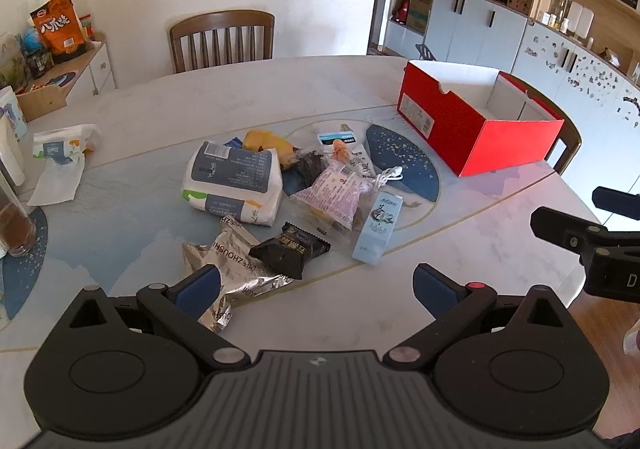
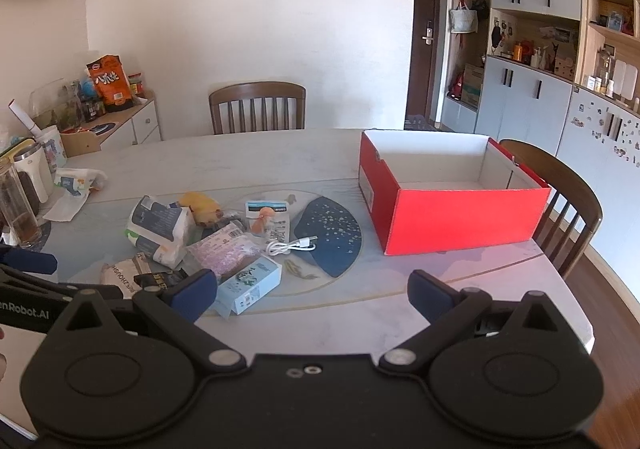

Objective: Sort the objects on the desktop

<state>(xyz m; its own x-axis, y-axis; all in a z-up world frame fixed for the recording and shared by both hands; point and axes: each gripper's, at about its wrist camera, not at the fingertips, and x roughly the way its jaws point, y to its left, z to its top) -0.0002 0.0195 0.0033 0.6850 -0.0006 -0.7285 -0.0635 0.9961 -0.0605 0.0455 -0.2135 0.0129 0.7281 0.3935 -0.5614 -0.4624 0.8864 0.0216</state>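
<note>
A pile of small items lies mid-table: a tissue pack (image 1: 234, 181) (image 2: 160, 229), a silver foil bag (image 1: 228, 269), a black snack packet (image 1: 290, 253), a pink packet (image 1: 338, 193) (image 2: 224, 249), a light blue carton (image 1: 378, 227) (image 2: 250, 285), a white cable (image 2: 292, 245) and a yellow toy (image 1: 268, 143). An open, empty red box (image 1: 476, 117) (image 2: 452, 205) stands at the right. My left gripper (image 1: 316, 289) is open and empty, just in front of the foil bag. My right gripper (image 2: 312, 295) is open and empty, over the front edge near the carton.
Another tissue pack (image 1: 60, 147) and a glass of brown drink (image 1: 16, 229) sit at the table's left. Wooden chairs stand behind (image 1: 222, 39) and to the right (image 2: 568, 205). A cluttered sideboard (image 2: 112, 117) is on the left, cabinets on the right.
</note>
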